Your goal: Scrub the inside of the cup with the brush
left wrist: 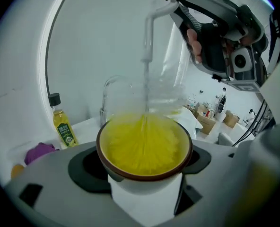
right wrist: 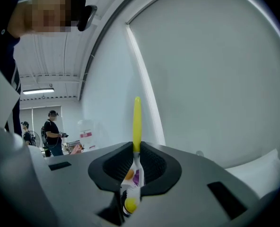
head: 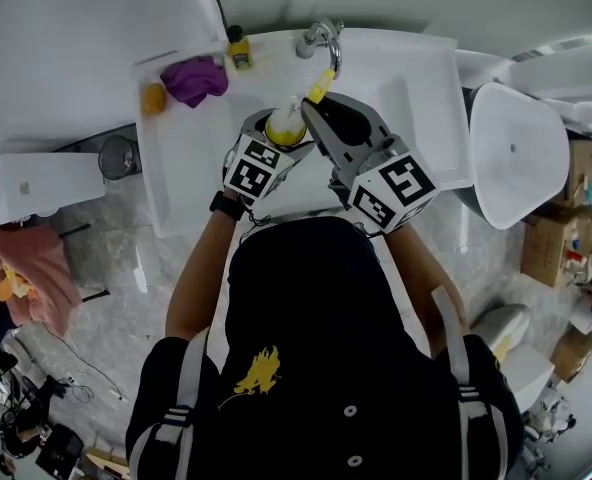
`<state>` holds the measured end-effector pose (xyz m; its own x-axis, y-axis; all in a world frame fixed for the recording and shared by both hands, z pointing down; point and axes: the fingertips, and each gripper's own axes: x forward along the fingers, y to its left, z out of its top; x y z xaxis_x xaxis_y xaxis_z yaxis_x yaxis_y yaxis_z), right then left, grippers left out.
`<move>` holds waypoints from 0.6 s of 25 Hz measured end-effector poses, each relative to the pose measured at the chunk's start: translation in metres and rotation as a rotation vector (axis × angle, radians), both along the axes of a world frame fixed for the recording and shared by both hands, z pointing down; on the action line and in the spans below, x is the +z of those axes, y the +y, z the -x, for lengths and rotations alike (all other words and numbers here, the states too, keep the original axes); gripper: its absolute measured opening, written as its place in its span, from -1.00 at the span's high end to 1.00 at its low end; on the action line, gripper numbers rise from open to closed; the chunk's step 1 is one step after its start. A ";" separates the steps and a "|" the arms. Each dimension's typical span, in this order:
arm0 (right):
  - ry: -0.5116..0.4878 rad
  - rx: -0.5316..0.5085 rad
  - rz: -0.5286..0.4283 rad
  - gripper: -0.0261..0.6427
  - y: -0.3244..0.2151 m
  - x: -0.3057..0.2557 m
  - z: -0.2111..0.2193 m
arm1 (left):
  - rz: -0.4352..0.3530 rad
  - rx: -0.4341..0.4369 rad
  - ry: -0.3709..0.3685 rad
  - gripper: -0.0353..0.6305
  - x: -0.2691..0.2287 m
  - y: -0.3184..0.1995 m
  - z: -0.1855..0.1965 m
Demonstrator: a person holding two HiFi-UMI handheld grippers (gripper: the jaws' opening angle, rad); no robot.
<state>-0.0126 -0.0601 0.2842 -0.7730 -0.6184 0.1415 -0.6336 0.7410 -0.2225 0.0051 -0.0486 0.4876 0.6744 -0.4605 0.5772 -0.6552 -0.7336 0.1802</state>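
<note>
- Where the head view looks down past the person's dark top (head: 326, 348), the two tools meet over the white sink (head: 416, 78), with the left gripper (head: 284, 133) just beside the right gripper (head: 321, 113).
- Left gripper view: its jaws are clamped on the pale body of the cup (left wrist: 144, 182). The cup's dark rim faces the camera.
- Only this view shows the cup's inside. The yellow bristles of the brush (left wrist: 144, 143) fill it, blurred, and a clear stem rises toward the right gripper at upper right.
- Right gripper view: its jaws are pressed nearly together on the brush's handle, whose yellow end sticks out beyond them. The cup is out of sight here, and people (right wrist: 52, 131) stand far off at the left.
- The head view lays out the far rim of the sink:
  - The faucet (head: 321, 38) stands just beyond the cup, with a small bottle (head: 239, 48) of yellow liquid to its left.
  - A purple cloth (head: 196, 76) and an orange lump (head: 154, 98) lie further left.
  - The left gripper view catches the bottle and cloth at its left; the right gripper view shows none of them.
</note>
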 end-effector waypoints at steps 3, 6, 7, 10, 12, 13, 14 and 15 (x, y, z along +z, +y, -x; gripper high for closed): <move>-0.016 -0.001 -0.033 0.72 -0.001 -0.020 -0.005 | -0.001 -0.010 -0.009 -0.38 0.002 0.001 0.001; -0.042 0.023 -0.041 0.72 -0.004 -0.034 -0.018 | -0.009 -0.019 -0.027 -0.38 0.011 0.000 0.007; -0.051 0.035 -0.040 0.72 -0.005 -0.037 -0.024 | -0.008 -0.027 -0.028 -0.38 0.014 0.000 0.010; -0.073 0.076 -0.028 0.72 -0.011 -0.041 -0.042 | 0.003 -0.051 -0.036 -0.38 0.022 0.000 0.017; -0.079 0.106 -0.015 0.72 -0.015 -0.037 -0.055 | 0.010 -0.066 -0.039 -0.38 0.026 0.003 0.021; -0.080 0.123 -0.006 0.72 -0.016 -0.034 -0.062 | 0.011 -0.076 -0.034 -0.38 0.028 0.004 0.022; -0.080 0.140 0.003 0.72 -0.017 -0.031 -0.069 | 0.011 -0.086 -0.027 -0.38 0.030 0.006 0.023; -0.078 0.156 0.012 0.72 -0.018 -0.027 -0.075 | 0.011 -0.093 -0.022 -0.38 0.031 0.007 0.024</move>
